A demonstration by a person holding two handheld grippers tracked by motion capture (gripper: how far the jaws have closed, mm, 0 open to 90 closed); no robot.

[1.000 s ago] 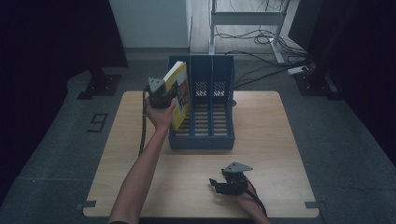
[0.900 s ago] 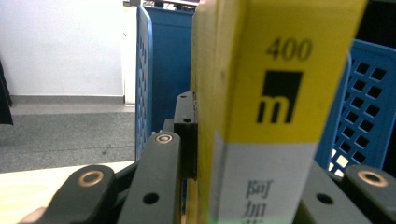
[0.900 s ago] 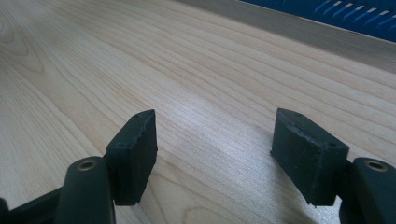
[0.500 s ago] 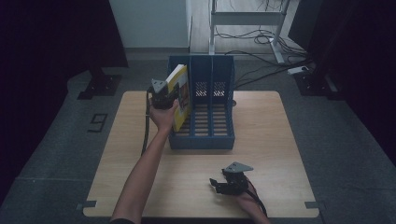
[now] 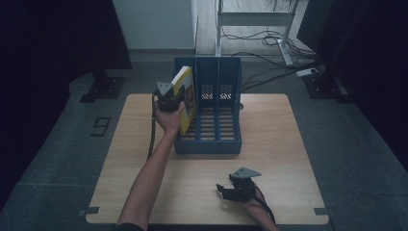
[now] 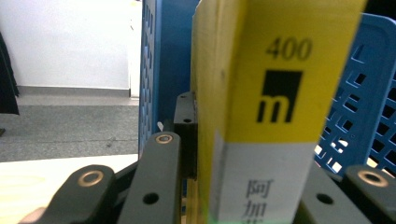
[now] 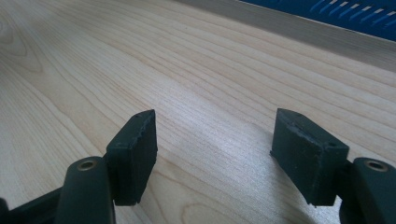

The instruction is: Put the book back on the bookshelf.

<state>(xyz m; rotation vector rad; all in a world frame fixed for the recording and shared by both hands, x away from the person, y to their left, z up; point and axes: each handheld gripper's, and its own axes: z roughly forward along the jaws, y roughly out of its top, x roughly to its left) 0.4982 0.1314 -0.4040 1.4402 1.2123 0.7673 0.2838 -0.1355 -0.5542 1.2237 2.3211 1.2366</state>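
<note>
A yellow book (image 5: 187, 98) with a white lower spine (image 6: 261, 93) stands on end, tilted, at the leftmost slot of the blue three-slot file rack (image 5: 216, 144). My left gripper (image 5: 168, 99) is shut on the book from its left side. In the left gripper view the jaws (image 6: 252, 182) clamp the spine, with the blue rack walls (image 6: 359, 93) on both sides. My right gripper (image 5: 221, 189) rests low at the table's front, pointing left. Its jaws (image 7: 215, 144) stand open over bare wood with nothing between them.
The light wooden table (image 5: 274, 125) has free room around the rack and in front of it. The rack's other two slots hold nothing. A cable hangs from the left gripper along the forearm. Dark floor and a desk frame lie beyond the table.
The left gripper has shifted the book slightly to the right, toward the rack's left slot. The right gripper has not moved.
</note>
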